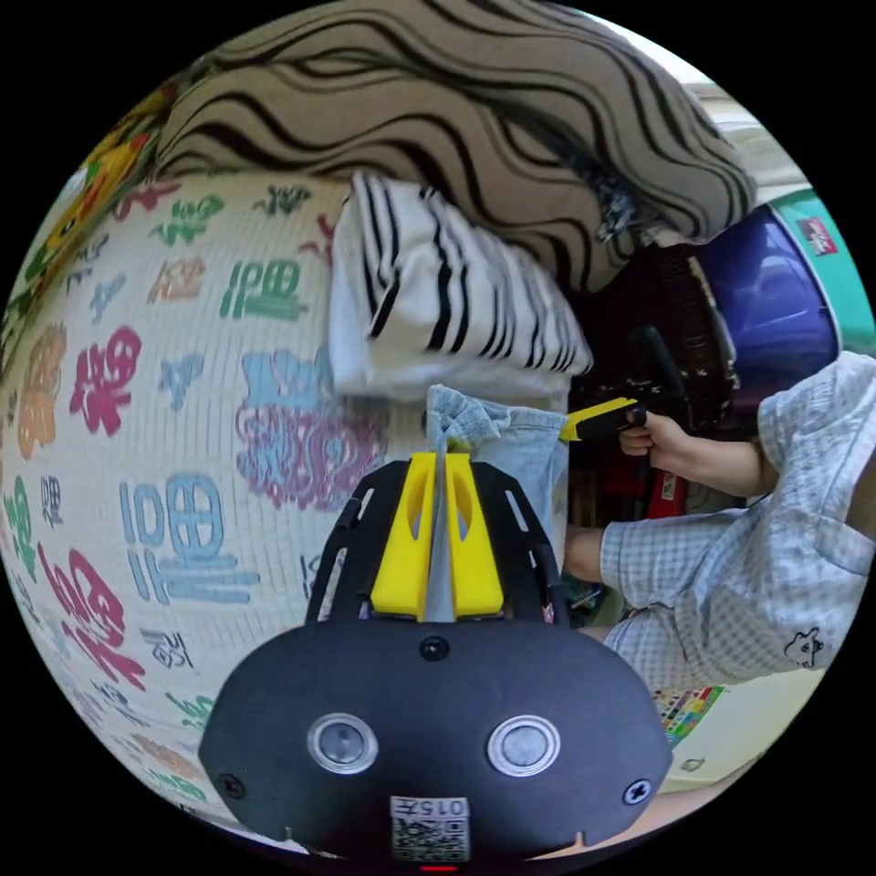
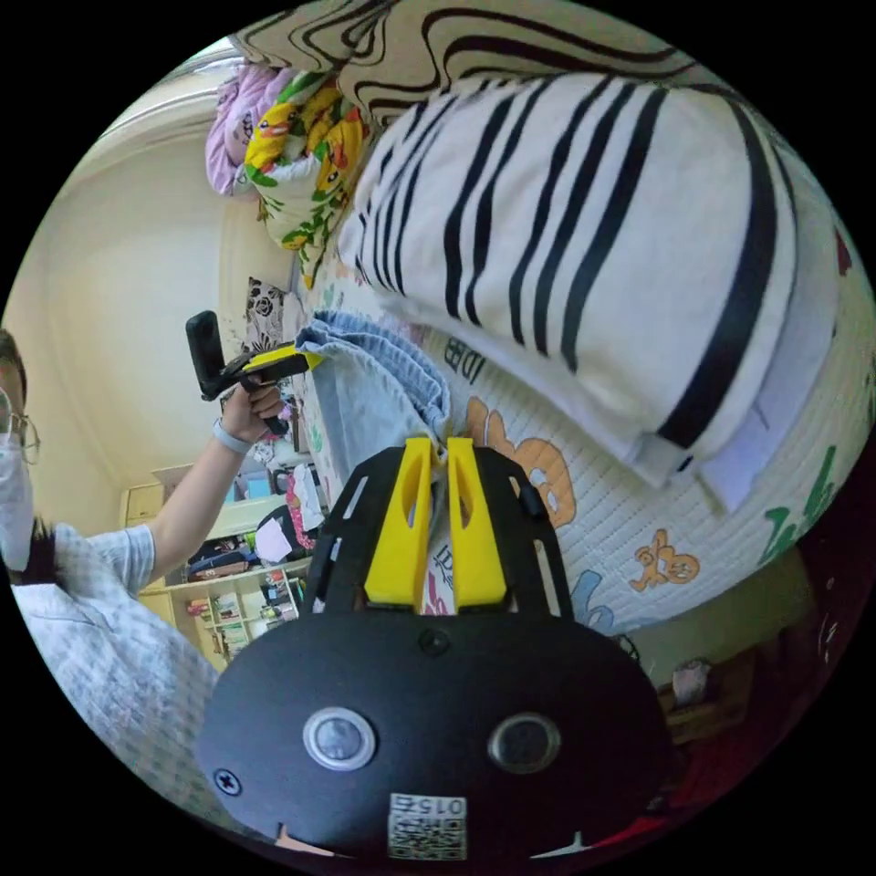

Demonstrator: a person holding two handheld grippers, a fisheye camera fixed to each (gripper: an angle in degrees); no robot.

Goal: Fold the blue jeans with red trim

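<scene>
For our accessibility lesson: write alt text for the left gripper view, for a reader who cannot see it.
The left gripper is shut on a hanging piece of light blue denim, whose far corner the right gripper holds in a person's hand. Behind lie a folded black-and-white striped garment and a quilted cover with colourful characters.

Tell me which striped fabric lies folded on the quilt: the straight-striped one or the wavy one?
The white garment with straight black stripes lies folded on the lettered quilt, just beyond the held jeans. The beige wavy-striped fabric is heaped behind it.
</scene>
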